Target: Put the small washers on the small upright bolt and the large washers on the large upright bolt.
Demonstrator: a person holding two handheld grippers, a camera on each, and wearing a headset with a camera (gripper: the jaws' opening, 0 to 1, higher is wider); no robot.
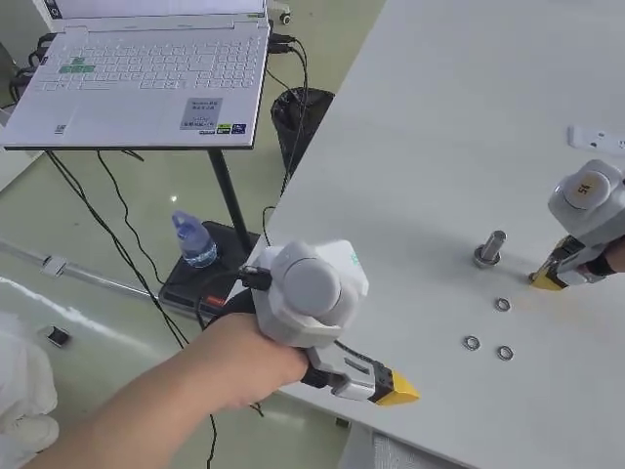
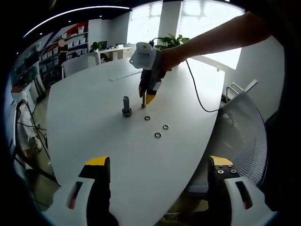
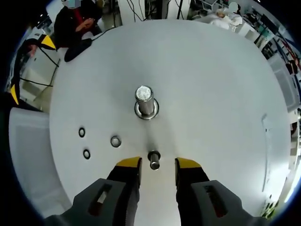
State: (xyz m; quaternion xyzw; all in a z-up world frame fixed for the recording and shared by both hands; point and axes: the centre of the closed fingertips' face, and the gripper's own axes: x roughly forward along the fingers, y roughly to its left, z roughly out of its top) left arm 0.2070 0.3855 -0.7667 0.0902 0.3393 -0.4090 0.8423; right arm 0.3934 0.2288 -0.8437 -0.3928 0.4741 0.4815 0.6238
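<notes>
My left gripper [image 2: 158,165] has its jaws spread wide, nothing between them but bare table. Its fingers are grey plastic capped with yellow tips. In the head view it hangs low over the near table edge, its white rounded housing in my hand.

My right gripper [image 3: 158,166] sits down at the tabletop with its jaws parted. The small bolt [image 3: 154,159] stands upright between the two yellow tips, with a gap on either side, so nothing is gripped. This bolt is a thin metal stud with a rounded top.

Just beyond it stands the large bolt [image 3: 145,101], a thick, shiny steel cylinder with a flat top. A ring-shaped collar sits at its foot, and I can't tell whether that is a washer or the bolt's own head.

I count three loose washers [image 3: 115,141], all flat metal rings lying on the table to the left of the small bolt. One looks brighter and a little broader, while the other two lie close together farther out. I can't sort them by size with confidence.

The table [image 1: 420,117] is smooth, matte white with a curved edge. A white laptop [image 1: 146,68] rests on a stand beyond it, one clear plastic water bottle [image 1: 195,239] is at the stand's base, and a grey mesh chair [image 2: 240,136] is drawn up at the edge.
</notes>
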